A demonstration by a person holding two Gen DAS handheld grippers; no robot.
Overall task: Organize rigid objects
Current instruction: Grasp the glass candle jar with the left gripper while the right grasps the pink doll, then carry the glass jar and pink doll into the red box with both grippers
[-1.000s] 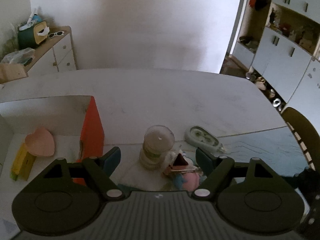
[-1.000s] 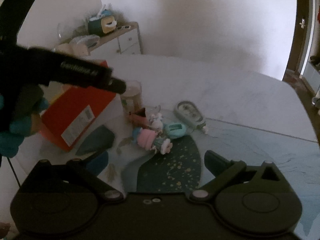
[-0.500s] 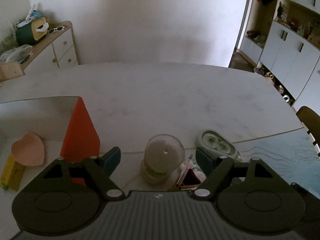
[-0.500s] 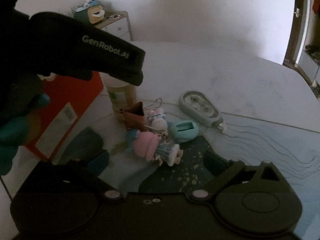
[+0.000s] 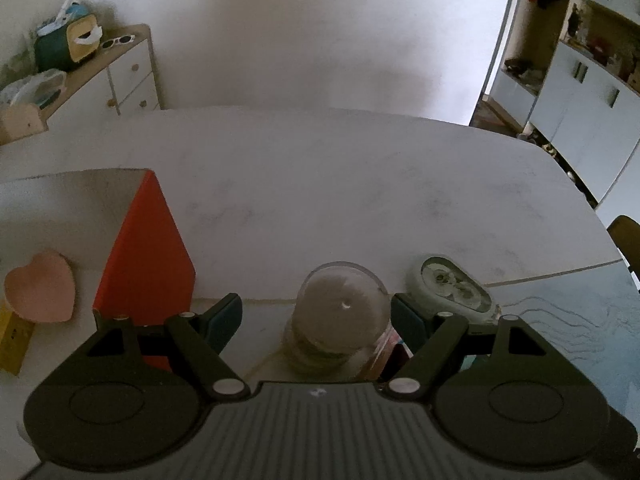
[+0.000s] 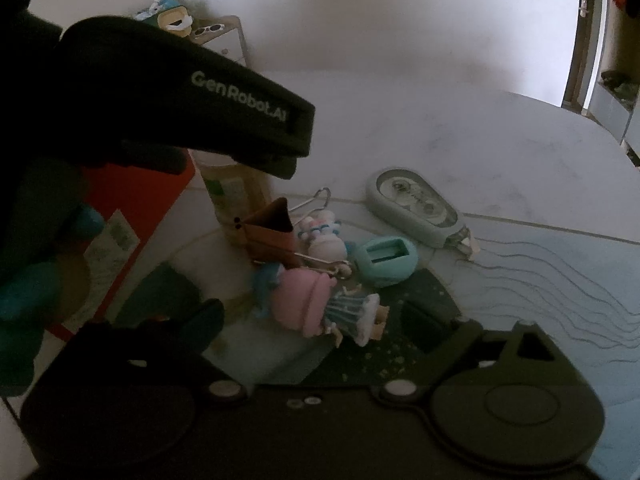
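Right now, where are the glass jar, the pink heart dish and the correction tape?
glass jar (image 5: 344, 304), left wrist view, on its round lid.
pink heart dish (image 5: 40, 286), left wrist view, on its middle.
correction tape (image 6: 416, 204), right wrist view, on its clear top face.

On the table: one jar (image 5: 343, 316), one correction-tape dispenser (image 6: 418, 209), two figurines (image 6: 320, 304), one red box (image 5: 148, 264), one pink heart (image 5: 40, 287).

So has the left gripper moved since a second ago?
Yes. The left gripper has closed in on the jar, which now sits between its open fingers, larger against the orange box.
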